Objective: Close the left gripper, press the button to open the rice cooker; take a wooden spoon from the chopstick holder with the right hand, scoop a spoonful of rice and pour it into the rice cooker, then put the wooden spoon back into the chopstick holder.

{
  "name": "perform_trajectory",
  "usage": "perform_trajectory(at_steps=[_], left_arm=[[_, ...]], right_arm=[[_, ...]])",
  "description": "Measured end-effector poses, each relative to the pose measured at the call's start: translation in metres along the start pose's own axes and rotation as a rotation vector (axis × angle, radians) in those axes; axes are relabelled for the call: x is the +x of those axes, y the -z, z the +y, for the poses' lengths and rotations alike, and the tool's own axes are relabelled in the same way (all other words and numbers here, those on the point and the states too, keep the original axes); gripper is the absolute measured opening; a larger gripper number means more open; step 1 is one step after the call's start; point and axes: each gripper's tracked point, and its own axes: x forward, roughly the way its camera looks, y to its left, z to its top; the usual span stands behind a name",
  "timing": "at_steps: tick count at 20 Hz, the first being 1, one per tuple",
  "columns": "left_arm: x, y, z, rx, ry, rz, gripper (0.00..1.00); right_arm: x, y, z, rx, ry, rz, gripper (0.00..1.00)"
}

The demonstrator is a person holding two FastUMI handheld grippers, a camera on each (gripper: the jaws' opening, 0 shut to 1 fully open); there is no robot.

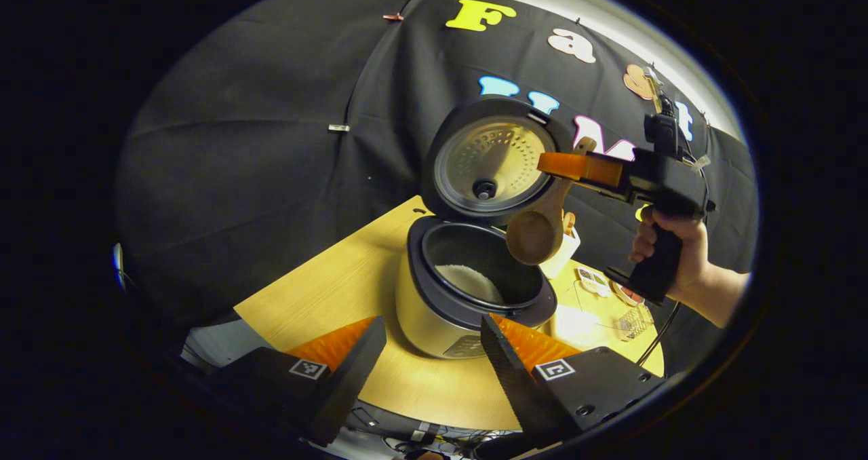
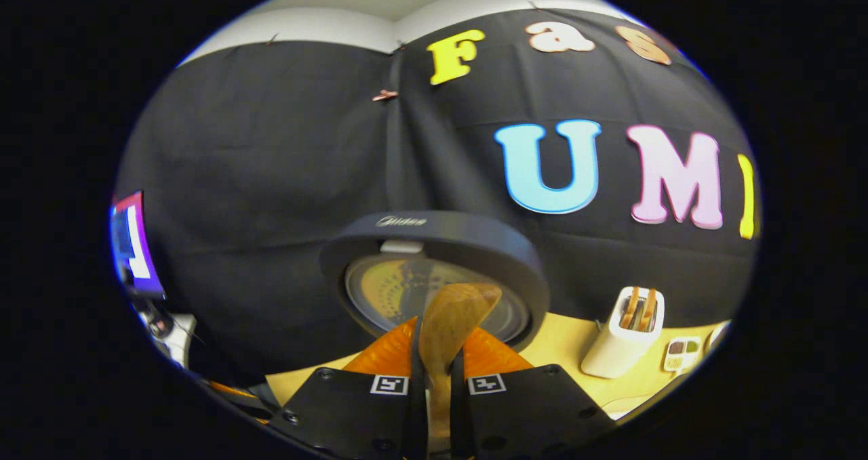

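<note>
- The wooden spoon [image 1: 542,216] hangs bowl-down just above the rim of the open rice cooker [image 1: 468,290], on the side nearest the chopstick holder [image 1: 561,250]; the bowl looks empty, and white rice [image 1: 468,280] already lies in the cooker's inner pot.
- The right gripper [image 1: 576,167] is clamped on the spoon's handle, both fingers pressing it; in the right gripper view the handle [image 2: 441,351] runs up between the closed fingers.
- Risk: the grip sits high on the handle, so the long spoon could pivot in the fingers and swing against the cooker's raised lid [image 1: 491,158], which stands right behind it.
- Risk: the chopstick holder's slot is narrow and just beyond the cooker; a tilted approach could make the bowl catch its edge or tip the holder over on the wooden table [image 1: 339,290].
- Risk: any grains clinging to the bowl could drop onto the table once the spoon leaves the cooker's opening.
- The hand [image 1: 668,250] holding the right gripper's grip is beyond the cooker, forearm coming in from the side, the tool held roughly level with its fingers pointing toward the lid.
- The left gripper [image 1: 434,338] hovers on the near side of the cooker, its fingers spread apart and holding nothing, aimed at the cooker's body.
</note>
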Motion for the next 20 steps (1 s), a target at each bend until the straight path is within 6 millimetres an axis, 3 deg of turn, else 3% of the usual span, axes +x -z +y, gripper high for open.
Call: perform_trajectory(at_steps=[5,10,13,20], left_arm=[[0.009,-0.009,-0.037,0.020,0.041,-0.023,0.96],[0.022,-0.015,-0.083,0.020,0.076,-0.034,0.95],[0.033,-0.027,-0.100,0.029,0.070,-0.054,0.95],[0.032,-0.059,-0.124,0.072,-0.023,-0.141,0.96]], right_arm=[[-0.050,-0.032,-0.090,0.213,0.157,-0.048,0.17],[-0.119,-0.045,-0.206,0.317,0.346,-0.074,0.17],[-0.166,-0.056,-0.276,0.363,0.465,-0.127,0.17],[-0.272,-0.023,-0.427,0.513,0.750,-0.186,0.17]])
